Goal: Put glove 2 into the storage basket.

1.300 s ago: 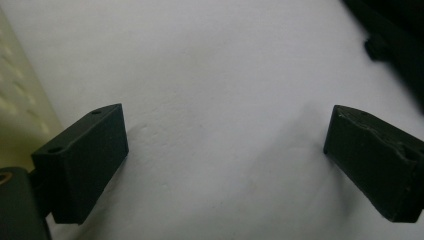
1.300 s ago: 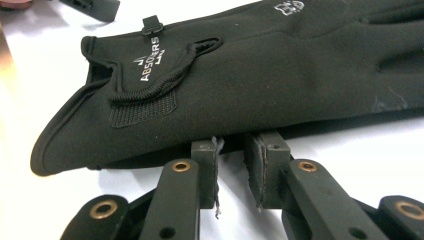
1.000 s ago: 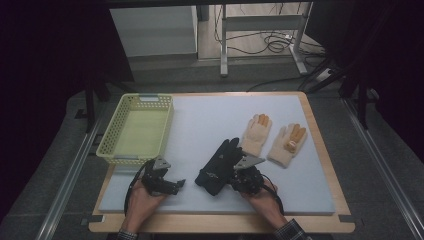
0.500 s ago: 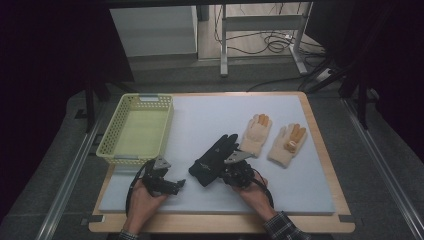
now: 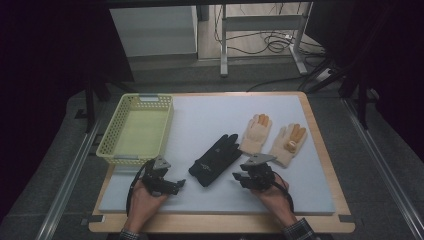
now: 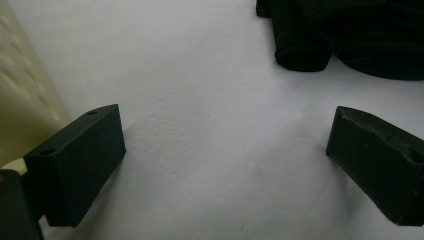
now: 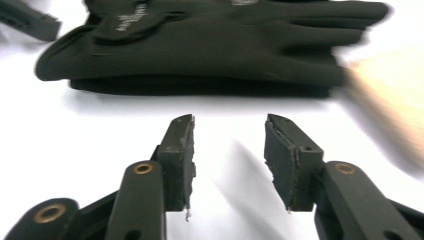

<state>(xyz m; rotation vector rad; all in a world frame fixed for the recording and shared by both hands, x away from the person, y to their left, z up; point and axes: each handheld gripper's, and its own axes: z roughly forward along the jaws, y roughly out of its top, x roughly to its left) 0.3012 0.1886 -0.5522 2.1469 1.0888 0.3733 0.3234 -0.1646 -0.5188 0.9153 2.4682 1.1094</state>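
A black glove [image 5: 216,159] lies flat on the white mat [image 5: 210,120], fingers pointing away; the right gripper view shows it as a stacked dark pair [image 7: 210,45]. My right gripper [image 5: 239,177] sits just right of its cuff, apart from it. Its jaws have just been opening and stand open with bare mat between them [image 7: 229,125]. My left gripper [image 5: 175,184] rests left of the glove, jaws wide open over bare mat [image 6: 225,117], with the glove's edge [image 6: 350,35] beyond them.
Two cream gloves with orange fingertips [image 5: 256,132] [image 5: 289,144] lie palm up right of the black one. A yellow mesh basket [image 5: 136,127] stands at the mat's left, its wall close to my left jaw [image 6: 20,100]. The wooden table edge [image 5: 220,225] runs along the front.
The right gripper has drawn back to the right, off the black glove's cuff, and its jaws have spread. The glove has settled flat on the mat. The left gripper has stayed put.
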